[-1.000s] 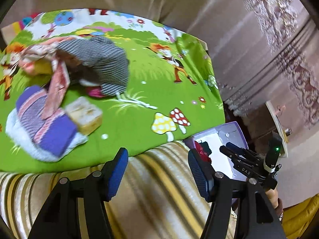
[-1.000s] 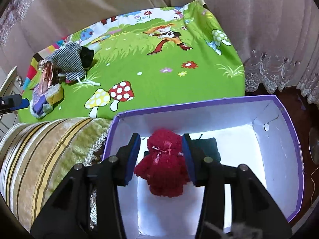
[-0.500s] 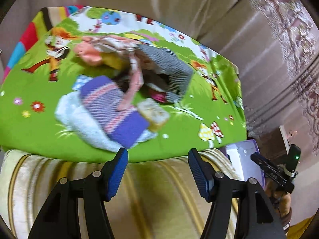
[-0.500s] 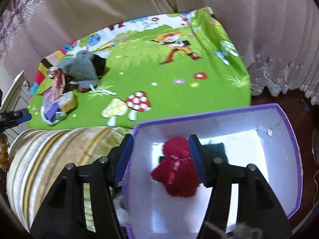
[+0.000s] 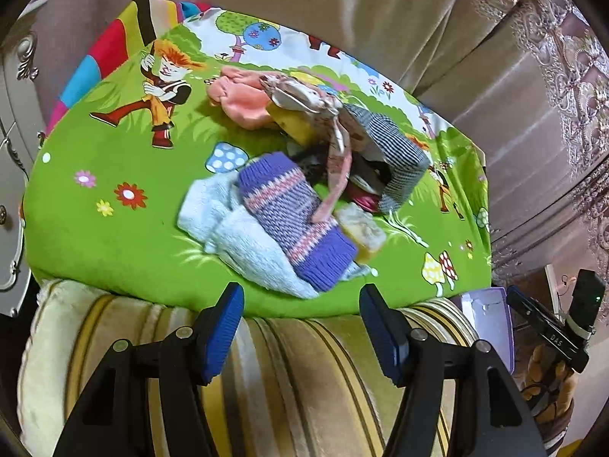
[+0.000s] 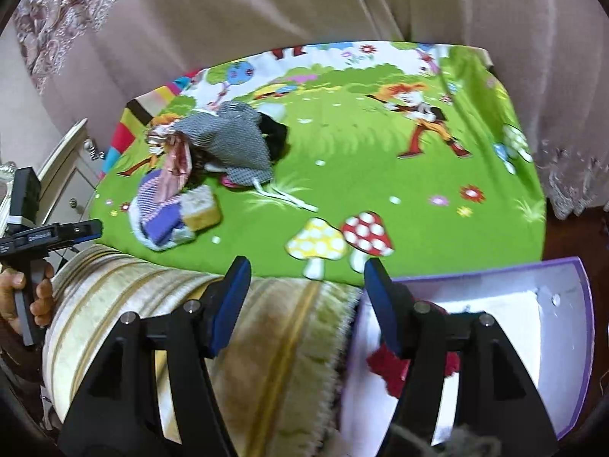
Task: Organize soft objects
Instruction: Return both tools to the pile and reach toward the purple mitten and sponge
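Green cartoon mat (image 5: pixel 125 236), heaped soft clothes (image 5: pixel 289 190), both tongs gaping.

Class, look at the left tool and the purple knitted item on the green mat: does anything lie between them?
Nothing visible does. The left tool is open over the striped cushion, and the purple knitted item lies just ahead on the white fleece. A pink printed strip drapes over its far part only.

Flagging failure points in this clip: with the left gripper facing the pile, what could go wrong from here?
The purple knitted piece lies on the pale blue cloth, under a pink strap; the open left gripper may drag several items at once. The yellow sponge touching it could get knocked aside. The purple box sits off to the side, so long carries risk drops.
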### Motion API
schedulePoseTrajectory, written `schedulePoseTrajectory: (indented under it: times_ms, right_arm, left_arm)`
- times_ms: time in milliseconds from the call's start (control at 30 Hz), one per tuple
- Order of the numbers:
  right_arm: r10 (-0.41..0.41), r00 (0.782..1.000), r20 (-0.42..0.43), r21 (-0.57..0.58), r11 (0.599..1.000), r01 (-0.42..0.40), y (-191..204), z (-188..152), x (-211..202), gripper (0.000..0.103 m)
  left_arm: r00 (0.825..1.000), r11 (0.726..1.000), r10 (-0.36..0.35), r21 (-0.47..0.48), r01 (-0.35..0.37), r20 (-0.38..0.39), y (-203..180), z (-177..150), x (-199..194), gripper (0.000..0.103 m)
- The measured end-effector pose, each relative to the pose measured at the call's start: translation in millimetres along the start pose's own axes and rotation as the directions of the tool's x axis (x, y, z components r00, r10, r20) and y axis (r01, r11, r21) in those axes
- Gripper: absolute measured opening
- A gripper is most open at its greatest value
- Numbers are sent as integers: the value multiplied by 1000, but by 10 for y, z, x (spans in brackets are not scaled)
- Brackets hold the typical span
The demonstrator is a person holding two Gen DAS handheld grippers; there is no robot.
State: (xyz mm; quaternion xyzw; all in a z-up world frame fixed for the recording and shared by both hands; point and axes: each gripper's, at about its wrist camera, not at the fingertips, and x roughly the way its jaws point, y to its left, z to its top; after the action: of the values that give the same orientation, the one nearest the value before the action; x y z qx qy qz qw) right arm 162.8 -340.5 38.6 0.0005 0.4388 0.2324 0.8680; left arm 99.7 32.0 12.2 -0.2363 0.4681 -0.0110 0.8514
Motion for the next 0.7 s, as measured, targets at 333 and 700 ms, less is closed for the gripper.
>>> schedulePoseTrajectory:
  times_ms: [333,700]
  right_arm:
    - [30,999,-22,-94,995,-32,448,321,257,66]
    - [63,994,-93,-205,975,-81,913,546,733,72]
  left_arm:
    - [999,999,40,-24,-41,-28,146,380,180,64]
    - [995,998,58,-22,-59,-77,211,696,590,64]
